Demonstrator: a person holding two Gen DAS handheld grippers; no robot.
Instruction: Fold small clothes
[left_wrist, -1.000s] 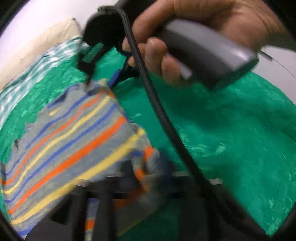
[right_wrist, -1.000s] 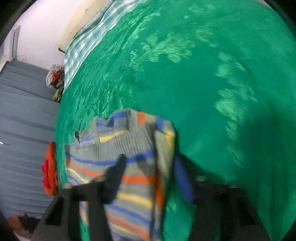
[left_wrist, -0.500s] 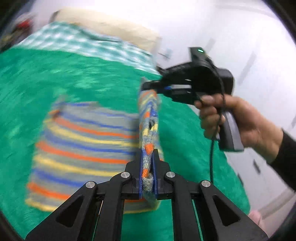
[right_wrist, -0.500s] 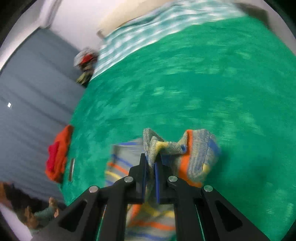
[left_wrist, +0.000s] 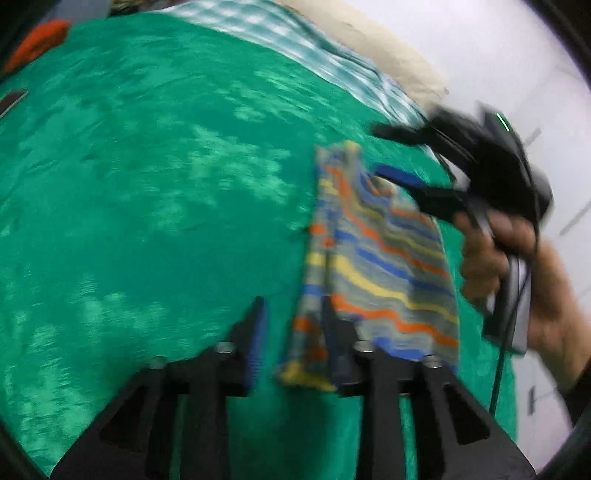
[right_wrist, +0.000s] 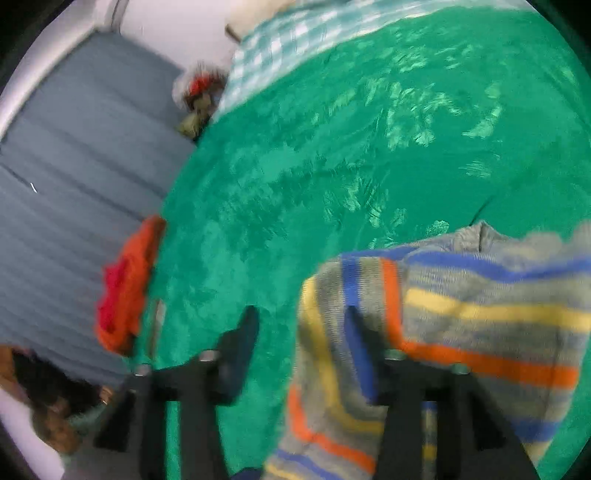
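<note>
No text, label, brand, number or sign can be read in either view. Only a small green indicator light (left_wrist: 502, 122) is seen on the right gripper (left_wrist: 413, 181), and nothing is written beside it.

black hand-held gripper (left_wrist: 291, 332), blue pads, silver screws

striped sweater (left_wrist: 380, 258) folded (grey-based), on blanket

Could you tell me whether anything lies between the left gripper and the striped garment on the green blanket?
Nothing visible does. The left gripper is open right at the near edge of the striped garment, one finger overlapping the cloth. Only bare green blanket lies beside it; the right gripper is at the garment's far end.
</note>
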